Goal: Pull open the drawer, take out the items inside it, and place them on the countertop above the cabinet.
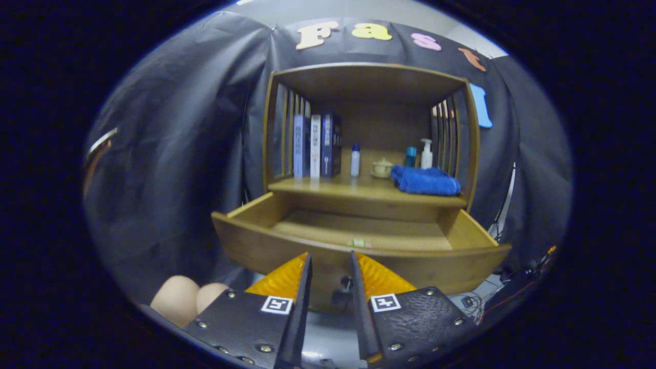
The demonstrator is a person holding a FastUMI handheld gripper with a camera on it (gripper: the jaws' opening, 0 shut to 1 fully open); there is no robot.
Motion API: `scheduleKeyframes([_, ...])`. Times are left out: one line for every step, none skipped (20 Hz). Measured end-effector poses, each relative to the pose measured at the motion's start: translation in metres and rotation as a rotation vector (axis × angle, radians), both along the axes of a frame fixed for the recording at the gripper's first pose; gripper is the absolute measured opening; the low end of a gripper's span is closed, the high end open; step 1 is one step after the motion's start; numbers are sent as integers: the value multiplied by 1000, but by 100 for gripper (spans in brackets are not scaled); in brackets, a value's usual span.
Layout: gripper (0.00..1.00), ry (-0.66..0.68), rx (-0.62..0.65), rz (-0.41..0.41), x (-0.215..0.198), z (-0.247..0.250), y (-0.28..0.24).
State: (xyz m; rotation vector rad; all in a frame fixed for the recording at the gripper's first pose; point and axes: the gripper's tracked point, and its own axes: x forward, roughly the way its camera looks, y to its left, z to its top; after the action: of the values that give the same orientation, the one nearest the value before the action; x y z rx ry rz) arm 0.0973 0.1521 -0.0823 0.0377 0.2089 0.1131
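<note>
drawer [359, 233] pulled out, frame centre | small pale item [359, 243] inside near front wall | gripper [330, 264] fingers parted, empty, flanking knob [344, 287], apparently just released | countertop [359, 190] above awaits item

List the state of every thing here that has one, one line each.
drawer: pulled open
small pale item: lying in the drawer, near its front
drawer knob: between the fingers, not gripped
gripper: open
blue towel: folded on the countertop
books: upright
pump bottle: upright
</note>
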Motion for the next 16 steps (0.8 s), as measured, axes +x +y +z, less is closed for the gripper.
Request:
scheduleKeyframes([41,-15,16,-8,8,11,-1])
scheduleKeyframes([41,-21,25,-16,17,16,-6])
scheduleKeyframes([41,-19,29,-19,25,20,-9])
scheduleKeyframes([41,-14,28,-22,35,21,-12])
scheduleKeyframes([41,0,19,-26,44,19,-16])
scheduleKeyframes([41,24,7,-26,53,15,-19])
scheduleKeyframes([41,45,0,-22,62,13,-21])
scheduleKeyframes([41,78,-6,-13,71,10,-22])
scheduleKeyframes([41,99,-4,-9,82,9,-23])
scheduleKeyframes([41,127,-4,-4,92,7,-25])
scheduleKeyframes([41,161,-11,-4,100,4,-27])
scheduleKeyframes([41,195,-10,-7,108,0,-28])
scheduleKeyframes([41,246,-13,-3,116,-7,-30])
scheduleKeyframes([41,279,-1,-5,123,-13,-29])
scheduleKeyframes([42,323,4,1,127,-21,-30])
scheduleKeyframes([41,364,6,-2,132,-29,-30])
